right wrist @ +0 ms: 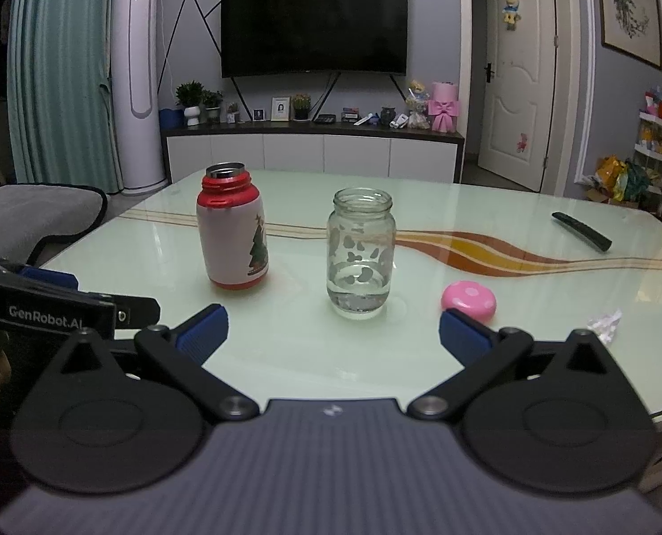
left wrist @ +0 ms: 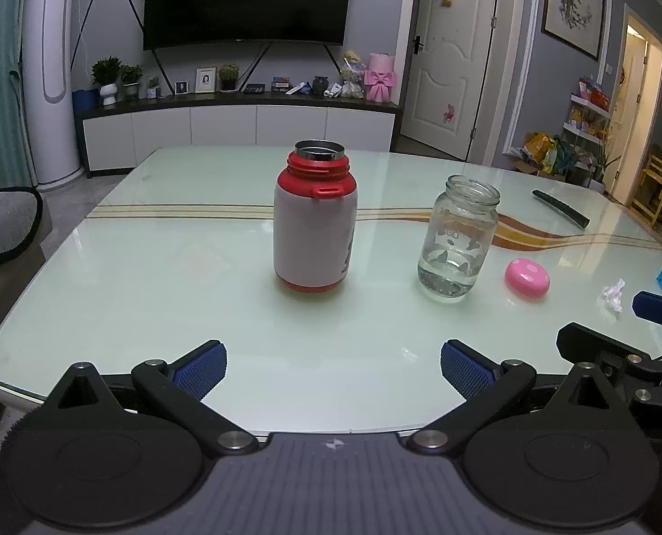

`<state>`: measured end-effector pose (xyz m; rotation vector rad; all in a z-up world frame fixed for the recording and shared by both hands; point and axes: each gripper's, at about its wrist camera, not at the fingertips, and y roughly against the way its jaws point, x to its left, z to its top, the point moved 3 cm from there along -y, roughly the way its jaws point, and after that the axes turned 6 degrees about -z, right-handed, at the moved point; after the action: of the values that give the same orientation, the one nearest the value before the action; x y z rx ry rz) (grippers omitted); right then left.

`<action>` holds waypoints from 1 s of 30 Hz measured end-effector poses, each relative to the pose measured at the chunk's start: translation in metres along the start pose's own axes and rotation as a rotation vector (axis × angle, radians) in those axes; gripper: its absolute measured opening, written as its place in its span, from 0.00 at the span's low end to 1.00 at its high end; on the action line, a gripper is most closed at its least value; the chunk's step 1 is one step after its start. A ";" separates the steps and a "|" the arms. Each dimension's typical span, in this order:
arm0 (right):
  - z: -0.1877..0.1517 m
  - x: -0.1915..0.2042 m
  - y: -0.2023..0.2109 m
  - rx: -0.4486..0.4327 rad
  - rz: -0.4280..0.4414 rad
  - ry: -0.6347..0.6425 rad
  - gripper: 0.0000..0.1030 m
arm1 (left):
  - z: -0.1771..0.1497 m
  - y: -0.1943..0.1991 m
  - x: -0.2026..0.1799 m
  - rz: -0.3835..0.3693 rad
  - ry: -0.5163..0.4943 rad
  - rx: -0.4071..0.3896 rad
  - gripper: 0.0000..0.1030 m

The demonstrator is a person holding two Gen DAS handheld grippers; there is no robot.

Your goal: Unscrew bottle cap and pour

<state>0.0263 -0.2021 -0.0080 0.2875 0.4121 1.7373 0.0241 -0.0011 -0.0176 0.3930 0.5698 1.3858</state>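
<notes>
right wrist alone shows the bottle's tree print; both grippers gape empty.

A glossy pale-green glass bench is seen; the red-and-white bottle's metal rim shines; the clear glass jar looks smooth.

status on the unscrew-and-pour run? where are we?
Done, by the look of it: the red bottle stands upright with its mouth open, the pink cap lies on the table, and the glass jar holds some clear liquid. In hand: nothing; the left hand-held gripper and right hand-held gripper are both open, short of everything. Left: possibly recapping.
</notes>
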 end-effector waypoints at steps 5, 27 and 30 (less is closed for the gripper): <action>0.002 0.000 0.002 -0.002 0.000 0.001 1.00 | 0.000 0.002 0.001 0.001 -0.005 -0.003 1.00; 0.002 0.001 -0.004 -0.007 0.002 -0.003 1.00 | 0.005 0.001 -0.002 0.017 -0.006 -0.001 1.00; 0.001 0.002 -0.005 -0.008 0.002 -0.003 1.00 | 0.007 0.001 -0.003 0.019 -0.006 -0.002 1.00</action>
<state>0.0313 -0.1996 -0.0091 0.2854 0.4027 1.7400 0.0273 -0.0035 -0.0113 0.4017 0.5604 1.4033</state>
